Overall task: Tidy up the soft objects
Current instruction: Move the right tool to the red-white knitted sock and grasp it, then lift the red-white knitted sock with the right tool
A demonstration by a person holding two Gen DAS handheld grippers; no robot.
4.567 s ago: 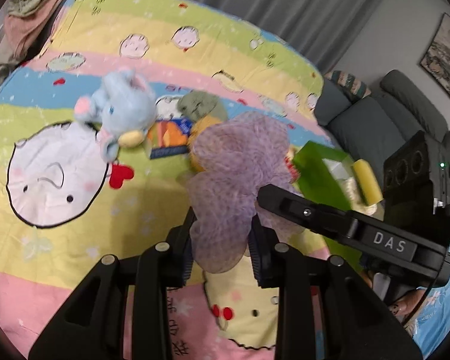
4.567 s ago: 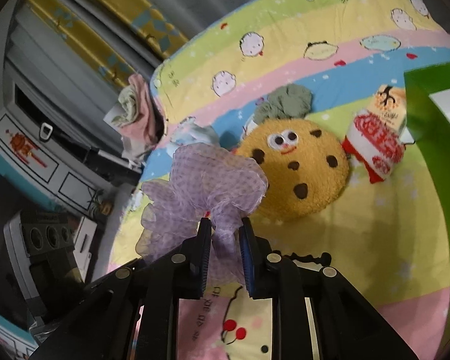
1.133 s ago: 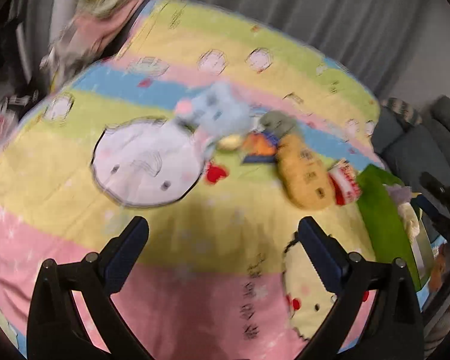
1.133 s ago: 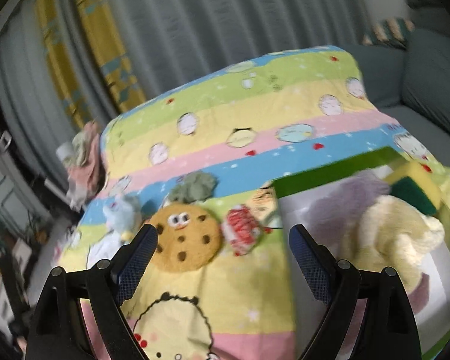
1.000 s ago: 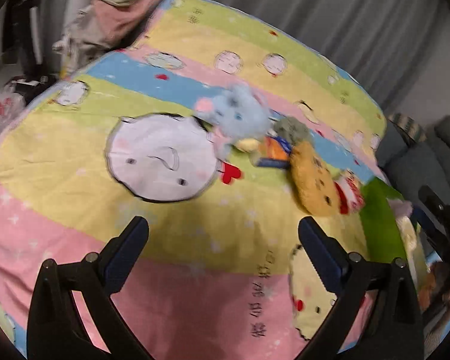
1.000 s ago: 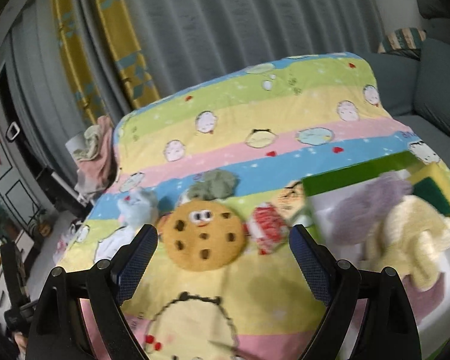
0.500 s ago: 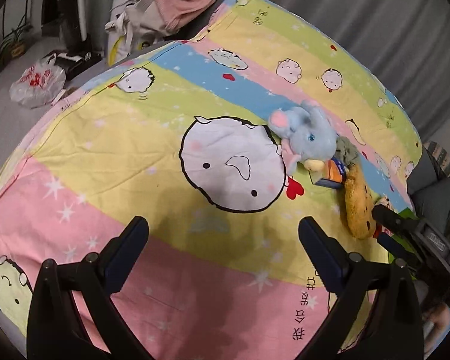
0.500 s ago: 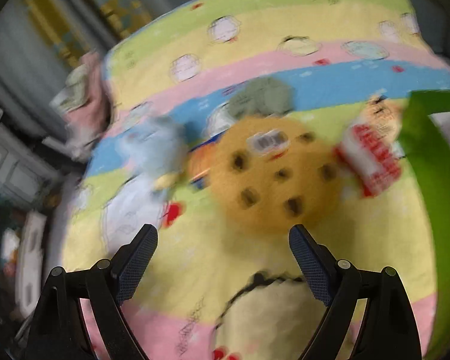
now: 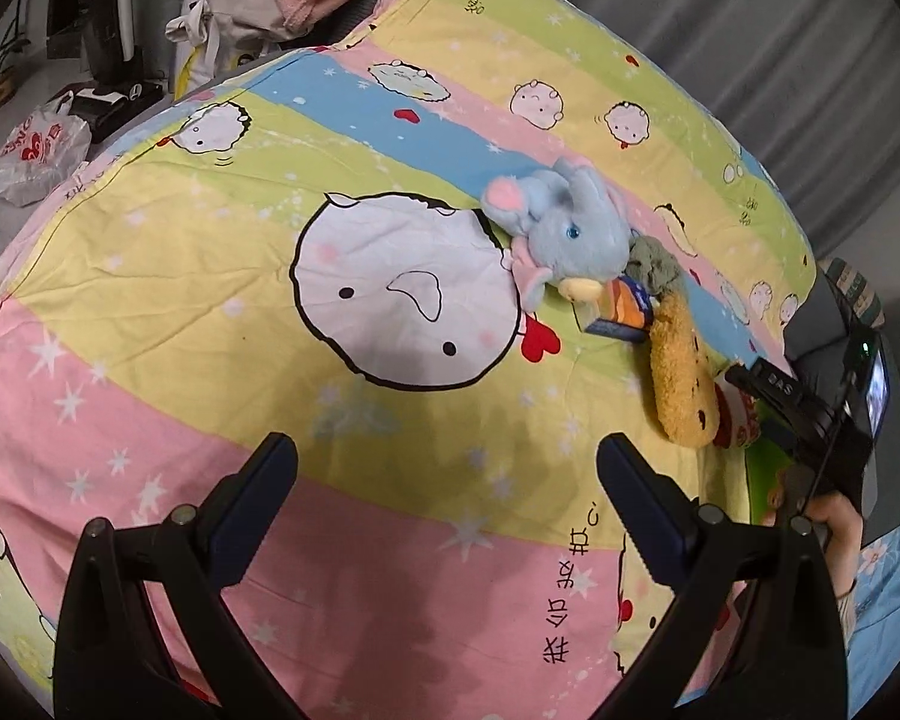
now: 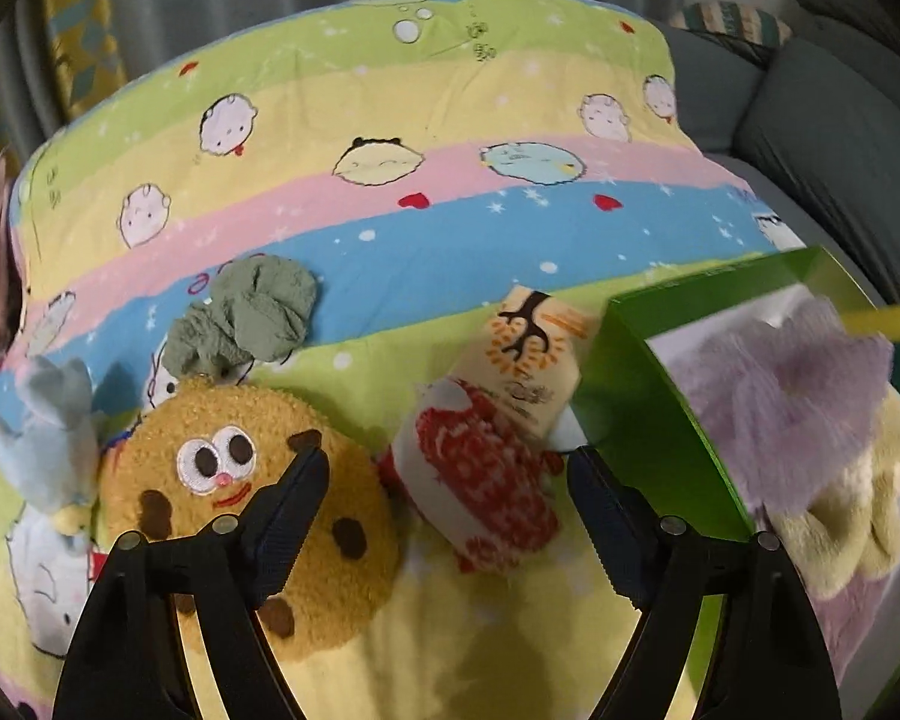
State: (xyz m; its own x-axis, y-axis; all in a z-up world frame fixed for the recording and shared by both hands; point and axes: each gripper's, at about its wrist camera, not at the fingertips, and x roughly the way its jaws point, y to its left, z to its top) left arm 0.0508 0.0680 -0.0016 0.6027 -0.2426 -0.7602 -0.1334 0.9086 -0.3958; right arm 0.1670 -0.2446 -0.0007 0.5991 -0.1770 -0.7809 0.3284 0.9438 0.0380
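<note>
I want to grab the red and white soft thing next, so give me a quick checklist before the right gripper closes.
1. Right gripper empty, jaws closing: ok.
2. Red and white soft toy between the fingers: ok.
3. Cookie plush clear of the fingers: not ok, one finger overlaps it.
4. Green box open with room: cannot tell, purple mesh pouf fills much of it.
5. Left gripper open, out of the way: ok.

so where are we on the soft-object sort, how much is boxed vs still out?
Done: purple mesh pouf, a cream plush and a sponge sit in the green box.
In hand: nothing. The right gripper is closing around the red-and-white item; the left gripper is open.
Left on the bedspread: cookie plush, blue elephant, green cloth.
</note>
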